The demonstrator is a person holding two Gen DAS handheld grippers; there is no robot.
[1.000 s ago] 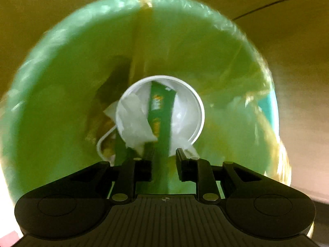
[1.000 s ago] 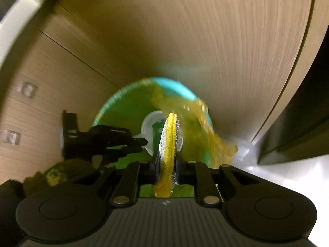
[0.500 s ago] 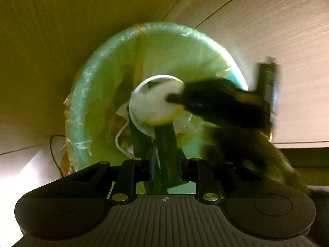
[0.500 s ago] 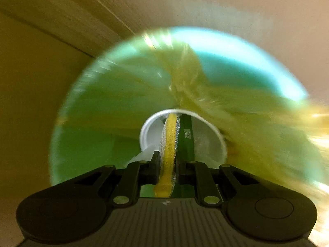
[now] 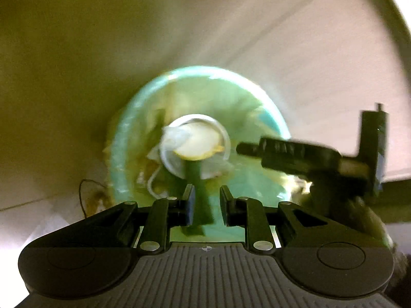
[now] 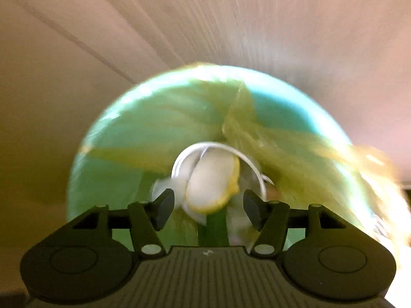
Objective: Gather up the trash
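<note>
Overhead: both grippers hung above a teal trash bin (image 6: 108,154) lined with a thin yellowish bag (image 6: 295,138), set on the floor beside wood-grain panels (image 6: 231,25).
Right gripper (image 6: 208,205): fingers spread wide, holding nothing; a white, yellow-edged round sponge (image 6: 210,182) lay just beyond them.
Sponge's position: inside the bin, over a white cup (image 5: 221,133) with crumpled tissue (image 5: 174,137) and a green wrapper (image 5: 196,179); whether it was at rest or falling could not be told through the blur.
Left gripper (image 5: 205,202): fingers parted, with the green wrapper seen between them; contact could not be told.
Handling, as judged: sponge likely light, soft and springy, best pinched across its flat faces; wrapper thin and slippery; cup light and crushable, best taken at the rim.
Progress, as judged: trash sat in the bin, and the drop looked made.
</note>
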